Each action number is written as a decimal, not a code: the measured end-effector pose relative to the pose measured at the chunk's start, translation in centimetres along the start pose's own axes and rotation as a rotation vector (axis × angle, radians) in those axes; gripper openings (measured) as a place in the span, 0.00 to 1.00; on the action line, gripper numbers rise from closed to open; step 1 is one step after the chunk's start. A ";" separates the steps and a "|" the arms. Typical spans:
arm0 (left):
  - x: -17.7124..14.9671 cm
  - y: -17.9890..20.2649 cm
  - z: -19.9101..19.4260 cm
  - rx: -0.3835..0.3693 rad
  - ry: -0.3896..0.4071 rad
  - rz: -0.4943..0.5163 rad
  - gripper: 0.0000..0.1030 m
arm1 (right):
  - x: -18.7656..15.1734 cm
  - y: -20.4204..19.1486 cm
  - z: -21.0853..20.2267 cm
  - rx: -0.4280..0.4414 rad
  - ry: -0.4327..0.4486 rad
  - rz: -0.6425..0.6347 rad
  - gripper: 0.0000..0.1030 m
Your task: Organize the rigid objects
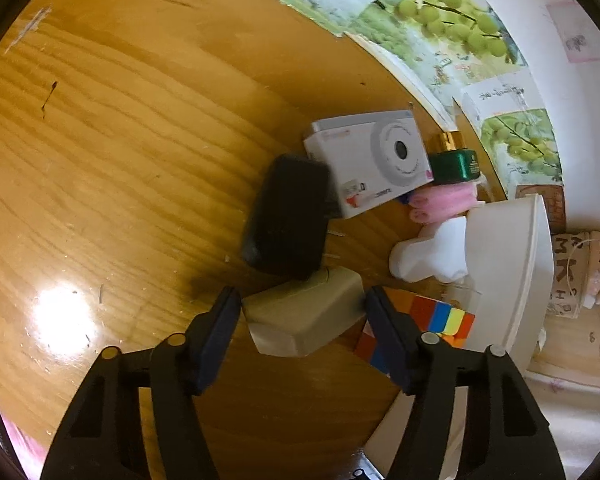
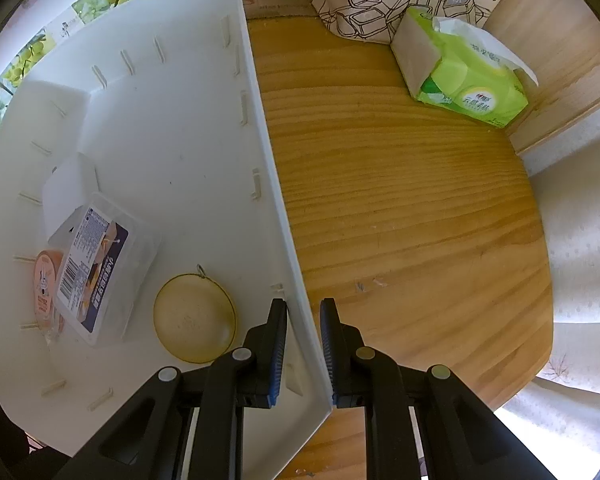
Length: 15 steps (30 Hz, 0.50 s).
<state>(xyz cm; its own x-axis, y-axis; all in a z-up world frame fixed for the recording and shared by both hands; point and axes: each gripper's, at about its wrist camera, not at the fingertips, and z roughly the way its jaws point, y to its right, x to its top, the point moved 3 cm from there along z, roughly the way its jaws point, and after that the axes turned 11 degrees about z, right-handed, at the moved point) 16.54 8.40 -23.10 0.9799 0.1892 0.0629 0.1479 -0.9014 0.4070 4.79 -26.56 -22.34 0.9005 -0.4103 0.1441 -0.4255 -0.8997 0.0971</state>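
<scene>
Grey block (image 1: 304,316) is sitting between my left claw's (image 1: 302,312) closing pads, on the wooden worktop (image 1: 120,160) beside the colour cube (image 1: 440,320); my right claw (image 2: 304,340) is clamping the white bin's wall (image 2: 268,184).

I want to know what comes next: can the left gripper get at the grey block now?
Probably yes. The grey block already lies between the open fingers of the left gripper; only the black case leans on its far edge.
</scene>
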 end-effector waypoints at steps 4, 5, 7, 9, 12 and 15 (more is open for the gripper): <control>0.2 0.2 0.1 0.003 0.002 0.008 0.66 | 0.0 -0.1 0.1 -0.001 -0.005 -0.005 0.17; 0.2 0.2 0.1 0.001 0.003 0.004 0.66 | 0.0 -0.2 0.1 -0.001 -0.006 -0.002 0.17; 0.2 0.1 0.0 0.006 0.006 0.002 0.65 | -0.1 -0.2 0.3 -0.001 -0.009 -0.006 0.17; 0.2 0.2 -0.5 -0.010 0.030 0.007 0.59 | -0.1 -0.2 0.3 0.002 -0.009 -0.002 0.16; 0.2 0.5 -1.1 0.018 0.040 0.044 0.56 | 0.0 -0.2 0.3 0.007 -0.012 -0.007 0.16; 0.0 0.4 -1.2 0.014 0.037 0.039 0.56 | 0.1 -0.1 0.3 0.019 -0.012 -0.012 0.16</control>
<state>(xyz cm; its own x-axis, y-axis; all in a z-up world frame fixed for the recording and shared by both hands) 16.46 8.52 -21.87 0.9794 0.1677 0.1121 0.1118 -0.9138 0.3904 4.90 -26.55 -22.62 0.9065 -0.4013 0.1309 -0.4132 -0.9071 0.0800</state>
